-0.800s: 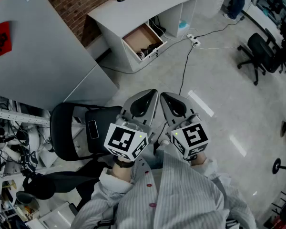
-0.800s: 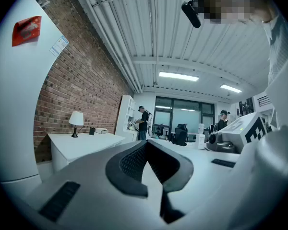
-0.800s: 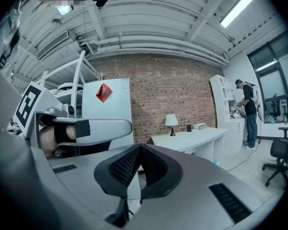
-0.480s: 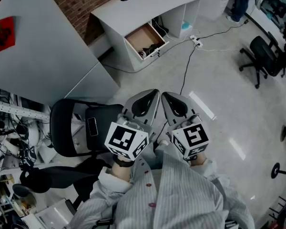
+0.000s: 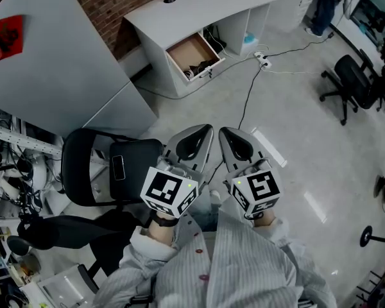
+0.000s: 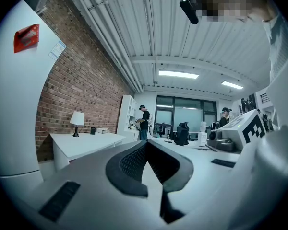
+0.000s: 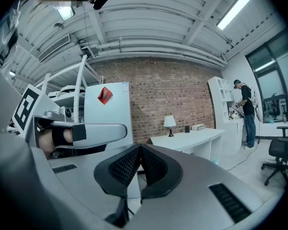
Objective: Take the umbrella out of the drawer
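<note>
A white desk [image 5: 199, 8] stands far ahead by the brick wall, with its wooden drawer [image 5: 194, 55] pulled open. Dark things lie in the drawer; I cannot make out the umbrella among them. My left gripper [image 5: 207, 128] and right gripper [image 5: 223, 131] are held side by side close to my chest, far short of the desk. Both are shut with nothing between the jaws, as the left gripper [image 6: 146, 143] and right gripper [image 7: 140, 147] show in their own views. The desk [image 7: 192, 139] with a small lamp [image 7: 170, 122] also shows in the right gripper view.
A black office chair [image 5: 106, 169] stands just left of my grippers. A large white cabinet [image 5: 51, 63] fills the left. A cable [image 5: 249, 88] runs across the floor from a power strip [image 5: 263, 58]. Another chair [image 5: 350, 82] and a person [image 5: 325, 5] are at the right.
The desk and chair have shifted slightly in the head view as my head moved. Both grippers stay shut and side by side.
</note>
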Demonstrator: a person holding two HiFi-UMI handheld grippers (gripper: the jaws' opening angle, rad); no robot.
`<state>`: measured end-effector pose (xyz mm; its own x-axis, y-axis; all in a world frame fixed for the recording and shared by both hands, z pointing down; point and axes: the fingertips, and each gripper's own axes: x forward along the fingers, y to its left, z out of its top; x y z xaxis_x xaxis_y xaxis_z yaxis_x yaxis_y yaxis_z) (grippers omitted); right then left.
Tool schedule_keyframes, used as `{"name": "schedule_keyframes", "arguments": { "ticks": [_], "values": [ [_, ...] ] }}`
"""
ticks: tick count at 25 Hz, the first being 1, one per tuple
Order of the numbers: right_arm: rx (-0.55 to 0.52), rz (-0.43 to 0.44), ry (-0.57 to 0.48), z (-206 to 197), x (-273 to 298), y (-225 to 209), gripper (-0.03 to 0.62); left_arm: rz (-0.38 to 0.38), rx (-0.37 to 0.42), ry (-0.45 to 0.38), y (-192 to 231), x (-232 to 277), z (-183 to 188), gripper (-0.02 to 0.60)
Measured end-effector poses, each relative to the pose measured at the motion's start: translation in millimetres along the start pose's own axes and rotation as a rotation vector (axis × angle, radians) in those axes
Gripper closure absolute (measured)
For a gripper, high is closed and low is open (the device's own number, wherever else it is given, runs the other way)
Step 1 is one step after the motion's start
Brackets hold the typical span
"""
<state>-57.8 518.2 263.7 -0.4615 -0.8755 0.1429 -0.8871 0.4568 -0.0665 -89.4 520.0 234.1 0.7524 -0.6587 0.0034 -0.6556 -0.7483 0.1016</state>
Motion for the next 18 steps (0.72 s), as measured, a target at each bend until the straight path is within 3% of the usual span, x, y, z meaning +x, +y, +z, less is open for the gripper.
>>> {"name": "schedule_keyframes", "arguments": {
  "ticks": [9, 18],
  "values": [
    [0.011, -0.022, 0.035, -12.4, 25.6, -28.1, 0.559, -0.006, -0.004, 0.024, 17.9, 29.5, -9.9, 0.572],
    [0.005, -0.032, 0.067, -1.2, 104.5, -77.5, 0.559, -0.033, 0.001, 0.018, 83.4, 102.9, 3.7, 0.572]
  ]
}}
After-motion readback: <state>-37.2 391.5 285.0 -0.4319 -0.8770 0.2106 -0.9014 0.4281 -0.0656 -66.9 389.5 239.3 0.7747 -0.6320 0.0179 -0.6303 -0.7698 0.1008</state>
